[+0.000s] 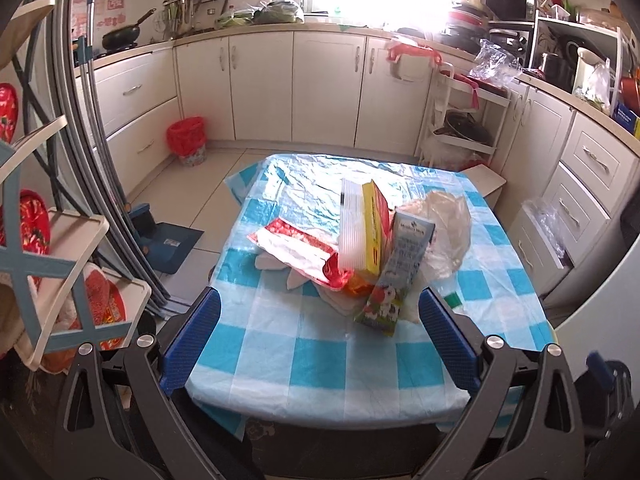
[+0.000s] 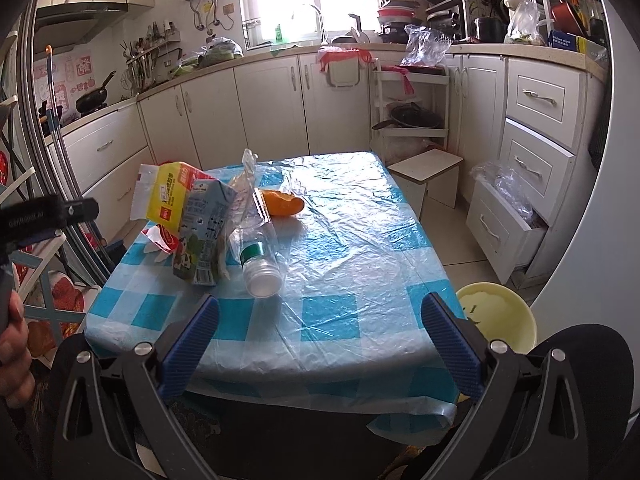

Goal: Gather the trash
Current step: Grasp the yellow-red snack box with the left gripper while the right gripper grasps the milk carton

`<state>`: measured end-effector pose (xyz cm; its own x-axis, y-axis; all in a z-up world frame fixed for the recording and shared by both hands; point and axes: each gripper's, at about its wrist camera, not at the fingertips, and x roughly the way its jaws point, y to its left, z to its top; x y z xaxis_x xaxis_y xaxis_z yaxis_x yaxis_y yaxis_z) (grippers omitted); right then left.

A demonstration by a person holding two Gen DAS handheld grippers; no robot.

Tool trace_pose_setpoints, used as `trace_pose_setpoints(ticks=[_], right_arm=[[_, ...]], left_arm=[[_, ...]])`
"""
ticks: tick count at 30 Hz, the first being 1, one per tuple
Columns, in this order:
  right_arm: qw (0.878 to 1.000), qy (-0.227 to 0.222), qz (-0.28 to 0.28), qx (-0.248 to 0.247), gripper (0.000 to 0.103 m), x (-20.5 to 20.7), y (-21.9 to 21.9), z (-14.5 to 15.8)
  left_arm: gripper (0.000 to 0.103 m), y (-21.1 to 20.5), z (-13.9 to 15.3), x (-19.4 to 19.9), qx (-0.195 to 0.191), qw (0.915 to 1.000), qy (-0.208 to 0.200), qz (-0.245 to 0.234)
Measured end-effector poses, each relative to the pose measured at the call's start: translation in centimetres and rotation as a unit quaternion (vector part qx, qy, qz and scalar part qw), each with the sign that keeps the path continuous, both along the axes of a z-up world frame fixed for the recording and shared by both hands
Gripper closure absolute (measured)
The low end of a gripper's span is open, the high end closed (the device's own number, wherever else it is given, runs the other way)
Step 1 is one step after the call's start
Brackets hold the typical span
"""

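Observation:
A heap of trash lies on the checked table [image 1: 320, 364] [image 2: 352, 248]: a milk carton [image 1: 396, 268] [image 2: 204, 232], a yellow box [image 1: 374, 228] [image 2: 170, 196], a red-and-white wrapper [image 1: 296, 248], a clear plastic bag [image 1: 444, 228], an empty clear bottle [image 2: 260, 256] on its side and an orange peel [image 2: 280, 202]. My left gripper [image 1: 320, 344] is open at the table's near edge, just short of the carton. My right gripper [image 2: 320, 344] is open too, over the near edge, with the bottle ahead and to the left. Neither holds anything.
A red-lined bin [image 1: 186, 140] stands on the floor by the far cabinets. A yellow basin [image 2: 500, 316] sits low at the table's right. A small stool [image 2: 428, 176] and an open drawer [image 2: 504, 220] stand to the right. A rack [image 1: 60, 280] crowds the left. A hand [image 2: 14, 340] shows at the left edge.

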<state>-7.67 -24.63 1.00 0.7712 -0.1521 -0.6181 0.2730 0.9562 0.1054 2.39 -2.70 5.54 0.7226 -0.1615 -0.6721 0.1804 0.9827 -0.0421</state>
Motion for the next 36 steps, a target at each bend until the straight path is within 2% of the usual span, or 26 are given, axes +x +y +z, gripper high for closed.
trace_pose_setpoints(ticks=[5, 9, 12, 14, 15, 16, 18, 22, 28, 32, 36], right_arm=[[1.000, 0.016, 0.010, 0.003, 0.006, 0.4, 0.2, -1.4], [1.000, 0.025, 0.013, 0.008, 0.006, 0.7, 0.0, -2.2], [0.999, 0.032, 0.014, 0.012, 0.006, 1.0, -0.1, -2.7], [0.999, 0.035, 0.016, 0.013, 0.006, 1.1, -0.1, -3.0], [0.999, 0.036, 0.017, 0.012, 0.006, 1.2, -0.1, -3.1], [0.999, 0.037, 0.019, 0.013, 0.006, 1.2, -0.1, -3.1], [0.999, 0.037, 0.023, 0.013, 0.006, 1.3, 0.0, -3.2], [0.999, 0.034, 0.039, 0.013, 0.006, 1.8, 0.6, -3.0], [0.996, 0.018, 0.087, 0.032, 0.006, 4.2, 2.9, -1.7], [0.990, 0.017, 0.115, 0.080, 0.006, 7.4, 4.0, -1.9], [0.983, 0.019, 0.127, 0.133, 0.006, 10.8, 4.5, -2.5]], left_arm=[[0.008, -1.8, -0.3, 3.7, -0.009, 0.9999, -0.004, 0.007], [0.021, -3.4, -1.0, 6.2, -0.012, 0.9999, 0.006, -0.006], [0.037, -4.8, -2.1, 8.1, -0.009, 0.9996, 0.022, -0.018], [0.056, -5.5, -2.6, 8.9, -0.007, 0.9992, 0.031, -0.025], [0.073, -5.8, -2.9, 9.4, -0.007, 0.9988, 0.038, -0.029], [0.087, -6.0, -3.1, 9.6, -0.011, 0.9984, 0.044, -0.033], [0.098, -6.0, -3.2, 9.9, -0.024, 0.9975, 0.051, -0.041], [0.100, -4.6, -2.0, 9.4, -0.054, 0.9966, 0.037, -0.050], [0.101, -0.2, 0.6, 7.8, -0.099, 0.9941, 0.017, -0.039], [0.101, 2.7, 1.4, 6.5, -0.107, 0.9939, 0.008, -0.027], [0.101, 4.6, 0.9, 5.6, -0.101, 0.9946, 0.015, -0.018]])
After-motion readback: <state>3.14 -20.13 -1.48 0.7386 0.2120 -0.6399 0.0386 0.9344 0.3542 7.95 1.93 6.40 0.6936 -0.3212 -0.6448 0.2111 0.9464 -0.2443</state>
